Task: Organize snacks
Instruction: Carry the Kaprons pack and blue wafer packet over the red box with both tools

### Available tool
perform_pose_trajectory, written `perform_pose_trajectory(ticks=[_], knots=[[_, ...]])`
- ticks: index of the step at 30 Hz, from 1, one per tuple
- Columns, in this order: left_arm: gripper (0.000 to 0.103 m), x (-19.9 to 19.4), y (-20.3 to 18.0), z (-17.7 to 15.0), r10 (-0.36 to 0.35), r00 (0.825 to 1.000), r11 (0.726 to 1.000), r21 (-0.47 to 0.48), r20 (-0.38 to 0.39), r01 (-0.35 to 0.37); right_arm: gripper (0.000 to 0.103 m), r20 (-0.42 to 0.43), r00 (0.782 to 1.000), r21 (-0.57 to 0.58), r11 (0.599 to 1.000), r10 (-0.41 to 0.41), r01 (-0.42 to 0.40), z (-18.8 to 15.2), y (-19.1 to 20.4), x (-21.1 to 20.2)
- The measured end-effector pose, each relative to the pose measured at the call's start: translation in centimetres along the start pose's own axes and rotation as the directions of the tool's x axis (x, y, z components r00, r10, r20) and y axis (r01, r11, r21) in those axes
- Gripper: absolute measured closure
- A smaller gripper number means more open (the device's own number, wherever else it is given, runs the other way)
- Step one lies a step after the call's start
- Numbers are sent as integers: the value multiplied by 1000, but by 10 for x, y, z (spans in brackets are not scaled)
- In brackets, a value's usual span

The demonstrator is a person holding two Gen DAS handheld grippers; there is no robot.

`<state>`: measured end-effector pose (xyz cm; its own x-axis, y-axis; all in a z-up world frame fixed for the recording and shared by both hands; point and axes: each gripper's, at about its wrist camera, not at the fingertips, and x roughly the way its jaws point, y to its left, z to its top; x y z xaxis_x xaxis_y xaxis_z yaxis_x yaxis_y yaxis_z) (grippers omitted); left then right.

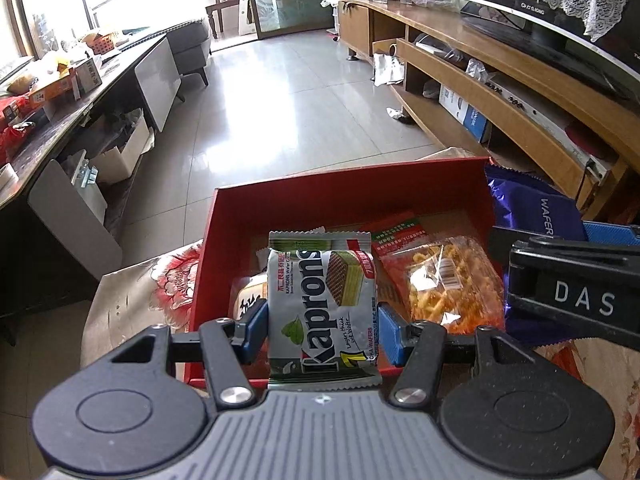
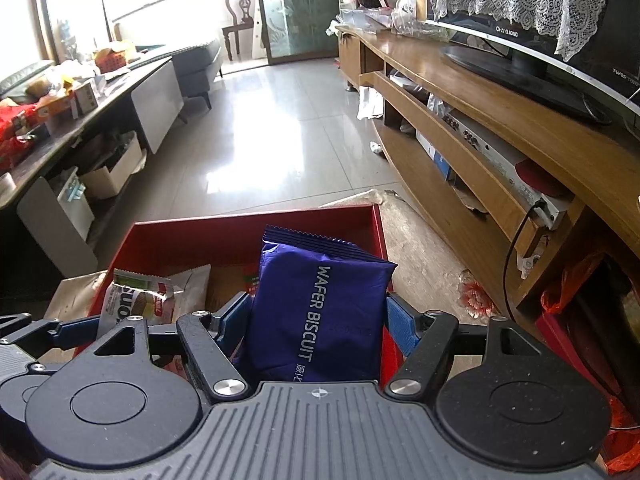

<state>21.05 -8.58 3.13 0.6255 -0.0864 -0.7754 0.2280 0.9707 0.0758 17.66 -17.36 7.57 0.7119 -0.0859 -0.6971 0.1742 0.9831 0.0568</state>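
1. The left gripper (image 1: 322, 332) has its two blue pads pressed on the sides of a silver wafer pack (image 1: 322, 304) with green on it. The pack stands up tall between the pads, so it is squeezed and held.

2. The right gripper (image 2: 318, 320) holds a purple wafer biscuit pack (image 2: 320, 308) the same way. Its pads sit against both sides of the pack, which also stands up.

3. Both packs hang over the red box (image 1: 352, 196). I think they are held by their sides so they can slip down into the box without tipping.

4. Snacks are already in the box. There is a clear bag of orange snacks (image 1: 444, 280) and a red and green pack (image 1: 396, 232) behind it. Something white lies under the silver pack, but I cannot tell what it is because it is mostly hidden.

5. Both grippers point forward and slant down toward the box. They are side by side, with the left one on the left half of the box and the right one near its right wall.

6. In the left view, the right gripper's black body and the purple pack peek in at the right edge, so the two are close together.

7. The box sits on a flowered cloth (image 1: 132, 292).

8. The next job looks like lowering each pack into a free spot and letting go.
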Motion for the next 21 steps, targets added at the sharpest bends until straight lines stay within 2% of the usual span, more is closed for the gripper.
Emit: perform_pose_trajectory(ticks=[21], knots=[[49,31,1,7,9,999,1000,-11,-39,-10,26,-64,998,-10,1000,-5,5,3,6,35]])
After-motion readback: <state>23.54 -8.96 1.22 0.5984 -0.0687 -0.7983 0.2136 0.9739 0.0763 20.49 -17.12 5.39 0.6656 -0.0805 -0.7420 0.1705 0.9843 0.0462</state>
